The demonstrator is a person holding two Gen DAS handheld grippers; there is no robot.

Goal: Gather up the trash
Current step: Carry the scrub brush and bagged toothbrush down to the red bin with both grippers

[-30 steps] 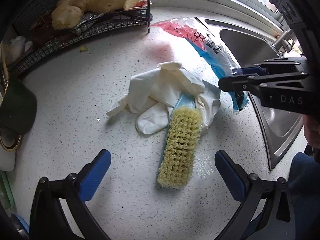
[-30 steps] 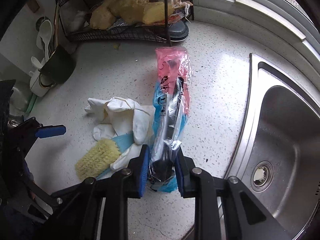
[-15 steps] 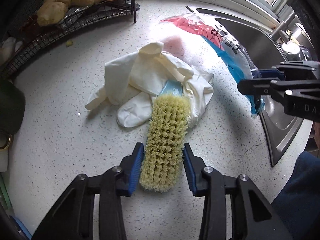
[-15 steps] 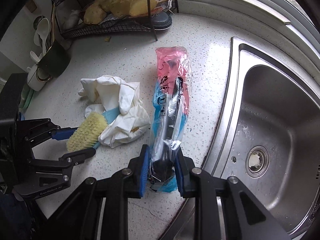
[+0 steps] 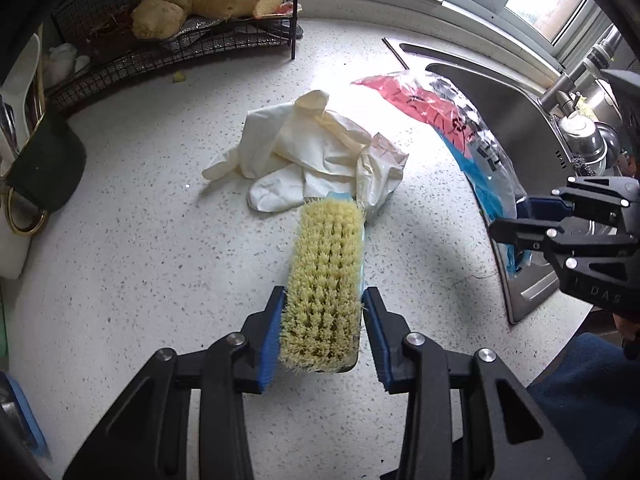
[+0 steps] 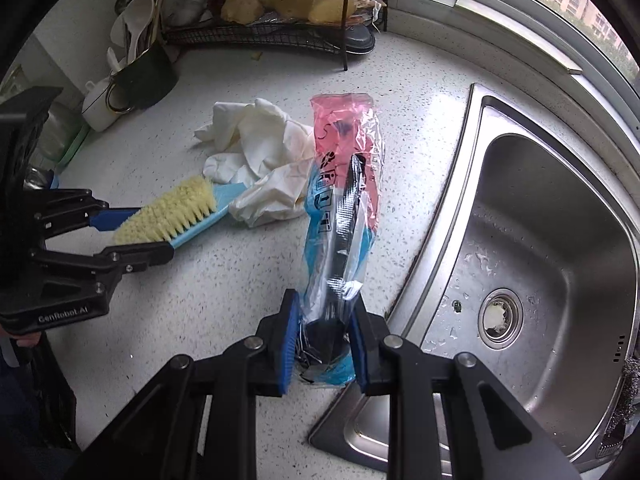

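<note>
Now the brush [image 5: 326,276] is being pinched by the left gripper [image 5: 324,332], whose jaws have just been closing; the bag [image 6: 340,216] is being clamped by the right gripper [image 6: 324,344]; both ready for lifting.

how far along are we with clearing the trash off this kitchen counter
Nothing looks binned yet; no bin shows. In hand: the left gripper, jaws just closed, clamps the yellow-bristled blue scrub brush, and the right gripper is shut on the pink-and-blue plastic packet. Left: the crumpled cream rubber gloves lie loose on the speckled white counter.
</note>
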